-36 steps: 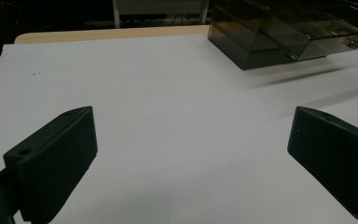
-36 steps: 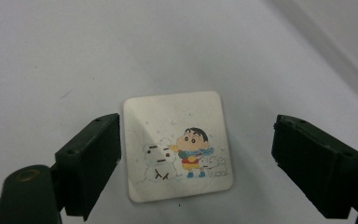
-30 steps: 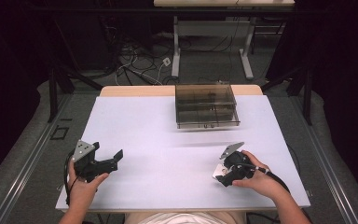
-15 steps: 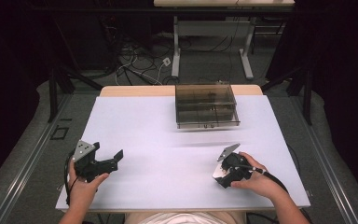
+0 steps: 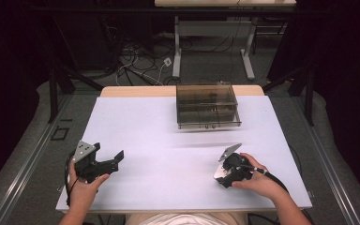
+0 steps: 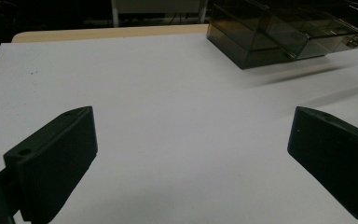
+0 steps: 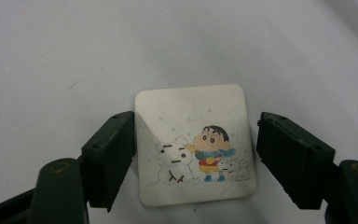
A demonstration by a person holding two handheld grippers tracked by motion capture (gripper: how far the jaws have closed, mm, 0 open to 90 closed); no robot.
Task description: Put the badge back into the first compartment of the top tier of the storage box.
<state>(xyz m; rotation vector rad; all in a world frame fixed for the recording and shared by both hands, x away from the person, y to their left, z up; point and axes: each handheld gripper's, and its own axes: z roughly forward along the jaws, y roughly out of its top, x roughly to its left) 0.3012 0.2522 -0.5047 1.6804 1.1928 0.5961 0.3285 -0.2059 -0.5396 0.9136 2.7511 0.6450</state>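
Note:
A small square card [image 7: 193, 119] printed with a cartoon child, a snowman and a little dog lies flat on the white table sheet [image 7: 51, 56]. My right gripper [image 7: 193, 158] points down at it, open, with one jaw on each side; the left jaw overlaps the card's edge and the right jaw stands just off it. In the high view the right gripper [image 5: 223, 177] sits at the front right, with a pale corner of the card [image 5: 218, 171] beside it. My left gripper [image 5: 116, 160] rests at the front left, open and holding nothing [image 6: 191, 154].
A smoky transparent drawer box [image 5: 207, 105] stands at the far middle of the table [image 5: 136, 126], seen also at the upper right of the left gripper view [image 6: 279, 32]. Beyond the table are desk legs and cables on the floor.
The right gripper has settled slightly lower and nearer the front edge. The left gripper has barely moved.

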